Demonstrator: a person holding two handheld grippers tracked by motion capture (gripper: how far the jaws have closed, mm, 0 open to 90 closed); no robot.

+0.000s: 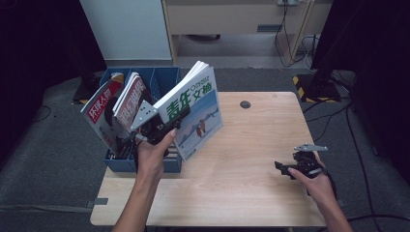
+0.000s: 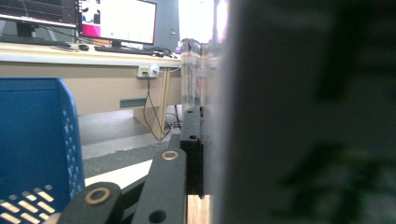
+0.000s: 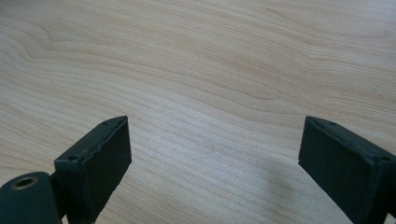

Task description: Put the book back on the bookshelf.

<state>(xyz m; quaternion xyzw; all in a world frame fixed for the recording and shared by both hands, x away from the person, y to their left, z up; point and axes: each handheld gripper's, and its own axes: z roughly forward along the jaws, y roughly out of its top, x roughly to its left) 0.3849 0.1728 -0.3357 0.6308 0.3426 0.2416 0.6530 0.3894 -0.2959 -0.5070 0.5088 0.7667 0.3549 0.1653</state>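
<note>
**Keeping the magazine square on its way**

My left claw (image 1: 170, 126) is clamped on the blue-and-white magazine (image 1: 196, 108), held upright and tilted just beside the blue rack (image 1: 167, 79). I'd keep it vertical and move slowly. My right claw (image 1: 286, 169) hangs wide over the tabletop (image 1: 251, 159).

"青年文摘" on the blue-and-white magazine (image 1: 196, 111); "环球人物" on the red magazine (image 1: 100, 104) in the blue rack (image 1: 167, 77).
</note>
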